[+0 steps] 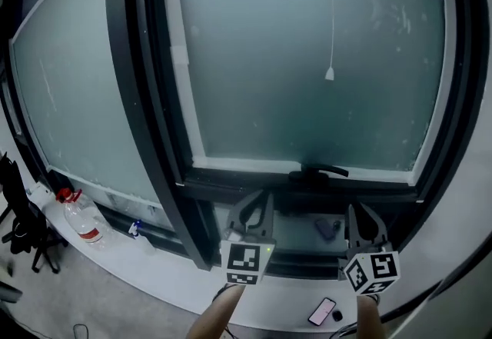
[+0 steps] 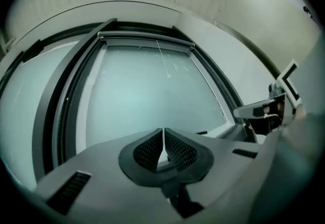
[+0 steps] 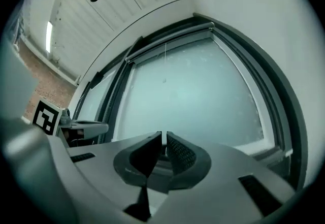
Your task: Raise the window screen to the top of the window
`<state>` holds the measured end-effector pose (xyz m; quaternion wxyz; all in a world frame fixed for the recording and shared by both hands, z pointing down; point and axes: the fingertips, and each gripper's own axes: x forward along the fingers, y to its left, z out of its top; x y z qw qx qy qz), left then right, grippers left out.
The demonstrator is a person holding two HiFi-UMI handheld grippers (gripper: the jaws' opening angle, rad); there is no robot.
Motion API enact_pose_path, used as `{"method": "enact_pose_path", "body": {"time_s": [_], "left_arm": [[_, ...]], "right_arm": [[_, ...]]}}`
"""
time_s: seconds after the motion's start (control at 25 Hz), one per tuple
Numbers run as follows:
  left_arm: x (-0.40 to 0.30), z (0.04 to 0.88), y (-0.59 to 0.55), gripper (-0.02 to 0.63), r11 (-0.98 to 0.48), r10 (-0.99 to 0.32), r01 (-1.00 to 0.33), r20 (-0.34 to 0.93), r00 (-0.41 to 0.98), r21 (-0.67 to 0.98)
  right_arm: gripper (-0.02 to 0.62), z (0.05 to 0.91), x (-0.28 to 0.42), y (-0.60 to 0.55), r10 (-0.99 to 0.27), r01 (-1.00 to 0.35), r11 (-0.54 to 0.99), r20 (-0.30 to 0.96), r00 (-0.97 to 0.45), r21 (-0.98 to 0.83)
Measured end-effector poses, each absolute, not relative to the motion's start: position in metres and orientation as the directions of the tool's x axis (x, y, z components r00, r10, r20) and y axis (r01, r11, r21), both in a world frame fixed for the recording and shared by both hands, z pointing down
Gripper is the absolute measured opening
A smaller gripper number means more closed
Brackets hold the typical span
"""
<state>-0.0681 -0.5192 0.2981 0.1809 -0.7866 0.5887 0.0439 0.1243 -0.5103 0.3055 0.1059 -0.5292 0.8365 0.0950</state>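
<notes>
The frosted window (image 1: pixel 307 61) fills the head view, with nothing drawn over the pane. A thin pull cord ending in a white tassel (image 1: pixel 330 74) hangs down its middle. In the left gripper view the cord (image 2: pixel 163 63) drops from a roller bar (image 2: pixel 147 38) at the top of the frame. The same bar (image 3: pixel 170 40) shows in the right gripper view. My left gripper (image 1: pixel 256 205) and right gripper (image 1: pixel 362 216) are side by side below the sill, both pointing up at the glass. Each is shut with nothing held: left (image 2: pixel 163 135), right (image 3: pixel 163 137). Neither touches the cord.
A dark window handle (image 1: pixel 319 171) lies on the lower frame. A grey clip-like object (image 1: pixel 328 229) and a phone (image 1: pixel 322 311) rest on the sill (image 1: pixel 177 272). A water bottle (image 1: pixel 83 224) stands at the left, beside a black chair (image 1: pixel 23 222).
</notes>
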Motion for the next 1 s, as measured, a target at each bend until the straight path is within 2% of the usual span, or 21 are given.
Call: {"method": "enact_pose_path", "body": {"time_s": [0.16, 0.32, 0.64, 1.0], "left_arm": [[-0.070, 0.365, -0.499, 0.015, -0.263, -0.935, -0.947, -0.195, 0.298, -0.186], [-0.062, 0.387, -0.476, 0.015, -0.270, -0.948, -0.954, -0.140, 0.287, -0.130], [-0.057, 0.388, -0.436, 0.015, -0.256, -0.952, -0.962, -0.146, 0.268, -0.096], [-0.094, 0.392, -0.348, 0.015, -0.296, -0.941, -0.951, -0.142, 0.307, -0.089]], "right_arm": [[0.033, 0.363, 0.123, -0.487, -0.884, -0.900, 0.436, -0.175, -0.433, 0.020], [0.034, 0.375, 0.120, -0.473, -0.882, -0.891, 0.452, -0.134, -0.453, 0.036], [0.032, 0.380, 0.103, -0.431, -0.873, -0.882, 0.469, -0.123, -0.471, 0.045], [0.033, 0.372, 0.073, -0.339, -0.891, -0.905, 0.423, -0.160, -0.424, 0.041]]}}
